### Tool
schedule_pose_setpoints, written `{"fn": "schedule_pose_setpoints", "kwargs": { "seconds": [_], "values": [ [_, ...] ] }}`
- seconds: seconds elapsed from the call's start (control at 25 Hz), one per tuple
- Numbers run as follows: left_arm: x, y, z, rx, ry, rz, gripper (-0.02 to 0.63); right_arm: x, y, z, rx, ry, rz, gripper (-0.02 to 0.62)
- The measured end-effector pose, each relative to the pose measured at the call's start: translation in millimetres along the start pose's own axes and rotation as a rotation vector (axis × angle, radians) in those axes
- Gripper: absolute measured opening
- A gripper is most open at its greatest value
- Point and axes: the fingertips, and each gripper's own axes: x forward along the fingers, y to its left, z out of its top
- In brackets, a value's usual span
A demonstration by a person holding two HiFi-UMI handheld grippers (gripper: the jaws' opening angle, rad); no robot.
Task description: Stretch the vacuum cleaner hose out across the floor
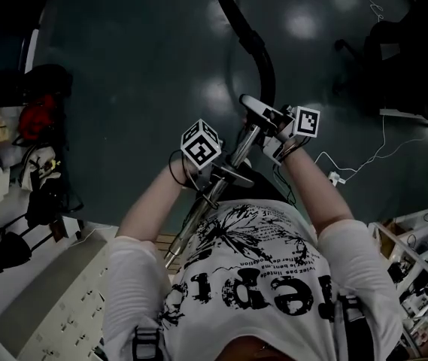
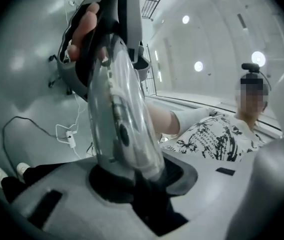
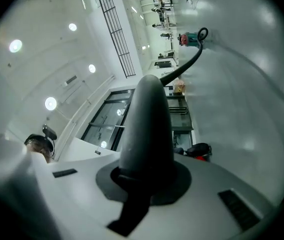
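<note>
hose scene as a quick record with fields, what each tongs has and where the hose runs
left tongs: shut on tube
right tongs: shut on handle
tube: shiny metal, slanting up from the person's chest to the handle
hose: black, curves away from the handle over the floor
vacuum: far off at the hose's other end, seen in right gripper view
cable: white, loose on floor beside right tongs

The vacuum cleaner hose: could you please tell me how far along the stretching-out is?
Done: the hose already trails across the floor to the distant vacuum cleaner, with a bend. In hand: the right gripper is shut on the handle, the left gripper on the metal tube. Left: probably pulling out that bend.
</note>
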Motion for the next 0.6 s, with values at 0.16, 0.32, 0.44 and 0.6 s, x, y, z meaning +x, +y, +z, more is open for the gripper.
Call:
{"fn": "schedule_pose_setpoints", "kwargs": {
  "seconds": [0.16,0.32,0.44,0.6],
  "values": [
    [3,15,0,-0.065,0.057,0.145,0.104,-2,-10,2,-0.105,0.08,-0.164,0.02],
    [9,34,4,-0.124,0.078,0.281,0.086,-29,-41,10,-0.352,0.237,-0.581,0.155],
    [12,48,3,-0.121,0.114,0.409,0.084,-62,-59,26,-0.567,0.315,-0.955,0.249],
    [10,65,-1,-0.112,0.186,0.58,0.083,-96,-61,44,-0.756,0.402,-1.349,0.29]
  ]
}}
